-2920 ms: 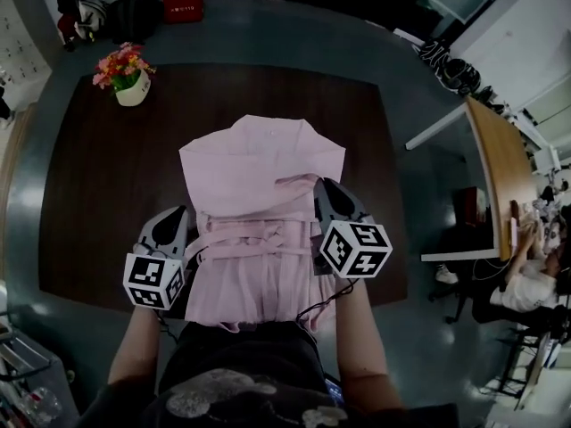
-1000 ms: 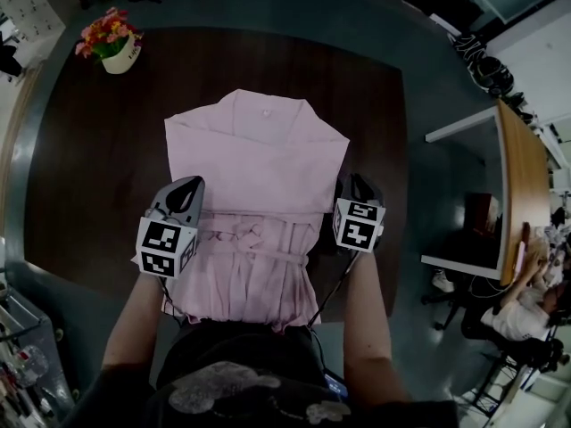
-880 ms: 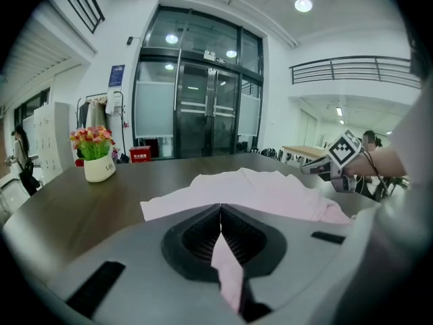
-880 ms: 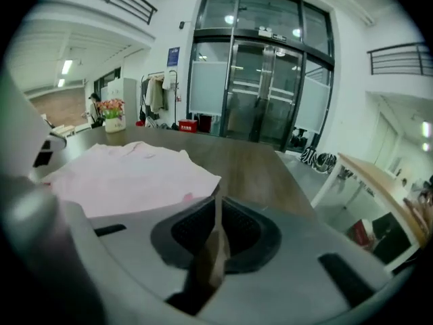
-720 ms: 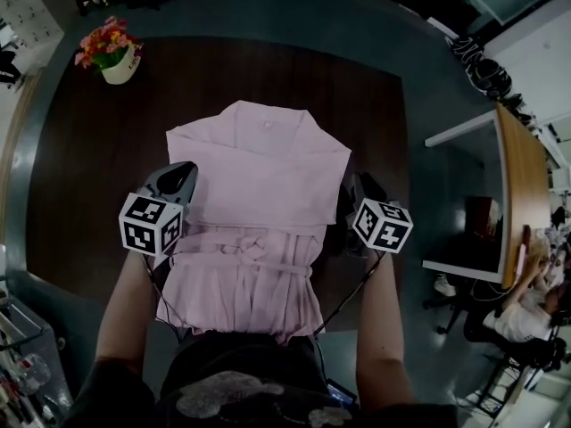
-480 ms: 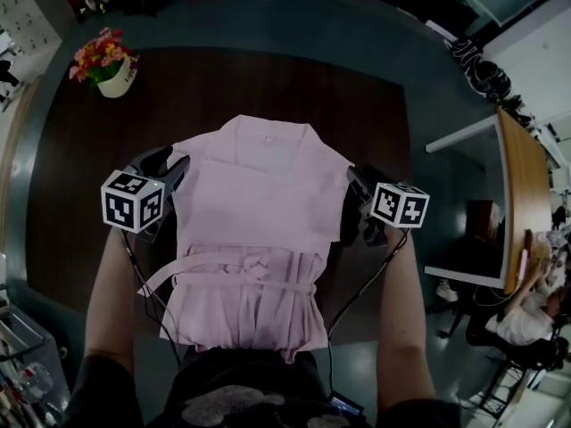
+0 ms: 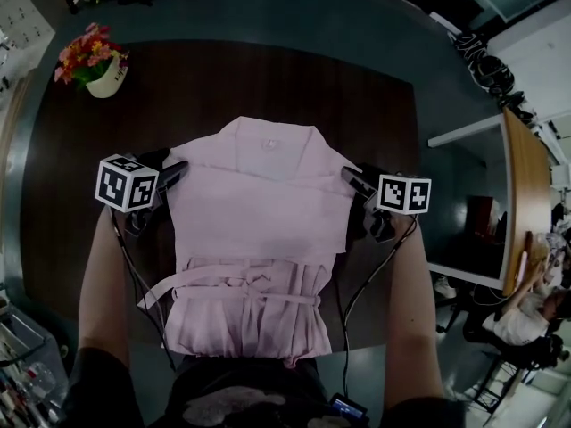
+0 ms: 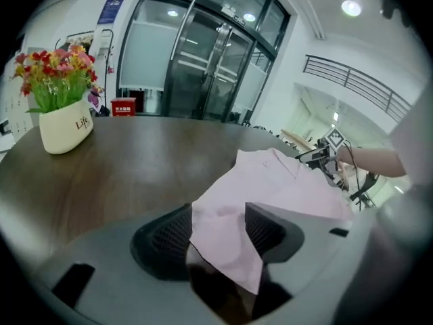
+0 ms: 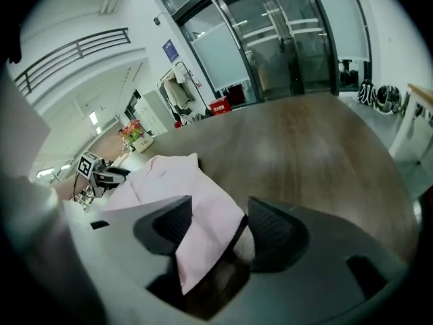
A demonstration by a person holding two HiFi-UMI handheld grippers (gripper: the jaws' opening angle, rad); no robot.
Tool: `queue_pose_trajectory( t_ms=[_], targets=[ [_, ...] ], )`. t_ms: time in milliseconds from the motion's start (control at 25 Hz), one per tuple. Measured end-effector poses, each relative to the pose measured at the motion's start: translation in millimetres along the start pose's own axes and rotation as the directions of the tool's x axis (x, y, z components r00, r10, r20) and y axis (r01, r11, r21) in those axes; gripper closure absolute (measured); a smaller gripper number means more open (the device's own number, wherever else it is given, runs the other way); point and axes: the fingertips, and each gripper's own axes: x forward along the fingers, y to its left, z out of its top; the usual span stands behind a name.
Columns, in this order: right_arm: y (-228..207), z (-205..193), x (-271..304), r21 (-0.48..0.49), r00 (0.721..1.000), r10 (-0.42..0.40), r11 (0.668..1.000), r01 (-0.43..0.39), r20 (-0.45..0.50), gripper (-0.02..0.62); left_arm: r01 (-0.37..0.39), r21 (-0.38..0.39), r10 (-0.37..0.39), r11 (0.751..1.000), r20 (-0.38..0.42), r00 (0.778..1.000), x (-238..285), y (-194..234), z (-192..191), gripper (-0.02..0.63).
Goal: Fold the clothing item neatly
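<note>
A pink garment [image 7: 259, 212] lies flat on the dark wooden table [image 7: 98, 257], collar at the far end and waist tie [image 7: 241, 283] near the person. My left gripper [image 7: 174, 169] is at its left shoulder corner and my right gripper [image 7: 350, 175] at its right shoulder corner. In the left gripper view the jaws of the left gripper [image 8: 218, 232] have just been opening, and a pink corner [image 8: 284, 188] lies loose between them. In the right gripper view the right gripper [image 9: 220, 229] has likewise just been opening, with a pink flap [image 9: 169, 178] slack between its jaws.
A white pot of red and yellow flowers [image 7: 89, 65] stands at the table's far left corner, also in the left gripper view as the flower pot [image 8: 61, 114]. A wooden desk [image 7: 522, 194] stands off to the right. The garment's hem hangs over the near table edge by the person.
Both grippers have moved from the waist line up and outward to the shoulder corners. Their jaws have gone from shut to open. The garment's upper part now lies spread flatter.
</note>
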Motion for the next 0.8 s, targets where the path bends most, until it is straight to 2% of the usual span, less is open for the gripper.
queue_pose_trajectory(
  t_ms=[160, 200, 280, 320, 440, 560, 680, 800],
  targets=[
    [-0.1, -4.0, 2.4, -0.011, 0.999, 0.005, 1.0, -0.006, -0.052, 0.37, 0.005, 0.013, -0.005, 1.0, 0.003, 1.0, 11.2, -2.7, 4.4, 0.374],
    [2.6, -6.5, 3.1, -0.01, 0.997, 0.013, 1.0, -0.013, -0.074, 0.403, 0.008, 0.025, -0.008, 1.0, -0.005, 1.0, 13.8, -5.5, 4.9, 0.383],
    [10.0, -9.4, 3.2, -0.007, 0.994, 0.029, 1.0, -0.03, -0.101, 0.538, 0.021, 0.039, -0.02, 0.999, -0.035, 0.999, 18.3, -11.5, 3.6, 0.516],
    [13.8, -8.7, 3.0, -0.012, 0.994, 0.033, 0.999, -0.034, -0.103, 0.557, 0.032, 0.034, -0.031, 0.999, -0.046, 0.998, 19.3, -13.6, 3.2, 0.533],
    [18.0, -6.0, 3.1, -0.08, 0.995, -0.011, 0.997, 0.003, -0.102, 0.561, 0.051, 0.023, -0.05, 0.998, -0.053, 0.997, 18.0, -14.1, 4.1, 0.543],
    [16.0, -7.3, 1.3, -0.164, 0.993, -0.078, 0.984, 0.063, -0.085, 0.559, 0.02, 0.081, -0.017, 0.997, -0.043, 0.999, 17.2, -12.2, 2.5, 0.54],
    [12.1, -1.5, -10.3, -0.146, 0.992, -0.123, 0.982, 0.122, 0.005, 0.501, -0.05, 0.108, 0.049, 0.993, 0.016, 0.999, 11.6, -7.4, 5.4, 0.48],
    [12.7, -5.5, -30.1, -0.097, 0.983, -0.153, 0.982, 0.163, 0.098, 0.499, -0.128, 0.15, 0.115, 0.98, 0.094, 0.989, -3.5, -10.0, 8.0, 0.458]
  ],
)
